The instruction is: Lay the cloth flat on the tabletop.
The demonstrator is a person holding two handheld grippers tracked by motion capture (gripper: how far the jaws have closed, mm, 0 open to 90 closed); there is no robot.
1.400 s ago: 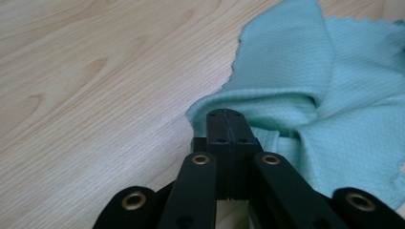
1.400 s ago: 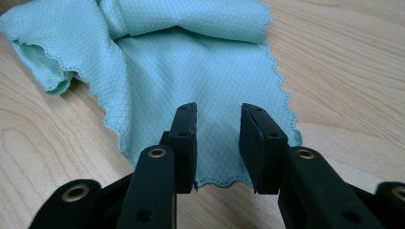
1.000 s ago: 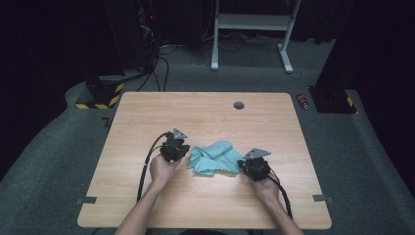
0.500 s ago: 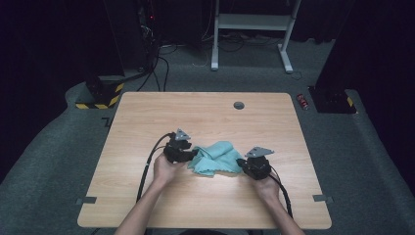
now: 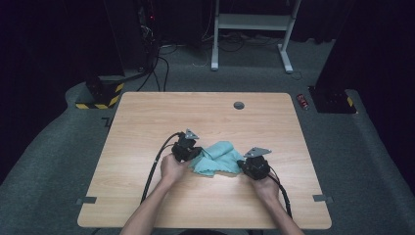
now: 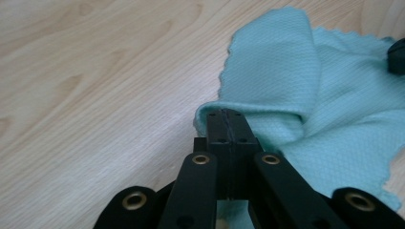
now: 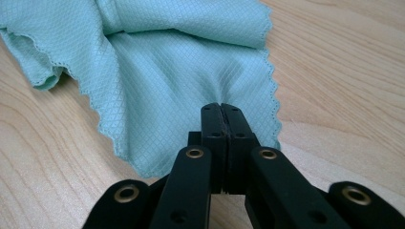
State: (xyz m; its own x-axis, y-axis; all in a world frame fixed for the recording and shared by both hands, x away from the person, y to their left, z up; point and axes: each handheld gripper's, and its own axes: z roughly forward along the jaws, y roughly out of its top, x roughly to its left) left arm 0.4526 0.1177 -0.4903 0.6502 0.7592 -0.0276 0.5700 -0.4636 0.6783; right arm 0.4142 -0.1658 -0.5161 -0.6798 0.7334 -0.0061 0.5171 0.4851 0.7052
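A teal cloth [image 5: 218, 156] lies bunched on the wooden table [image 5: 195, 112] between both grippers. My left gripper [image 5: 195, 155] is at the cloth's left edge. In the left gripper view its jaws are pressed together with a folded edge of the cloth [image 6: 296, 86] wrapped at their tip [image 6: 227, 119]. My right gripper [image 5: 241, 164] is at the cloth's right edge. In the right gripper view its jaws [image 7: 222, 109] are closed on the cloth [image 7: 167, 62], and creases fan out from the pinch.
A round dark grommet [image 5: 239, 105] sits near the table's far edge. Black cables [image 5: 151, 171] trail from both grippers toward the near edge. Grey tape tabs [image 5: 85, 200] mark the table's sides. A red can [image 5: 304, 101] lies on the floor beyond the right corner.
My left gripper has slid right, toward the right one, and the cloth between them has bunched up narrower. The right gripper has barely moved.
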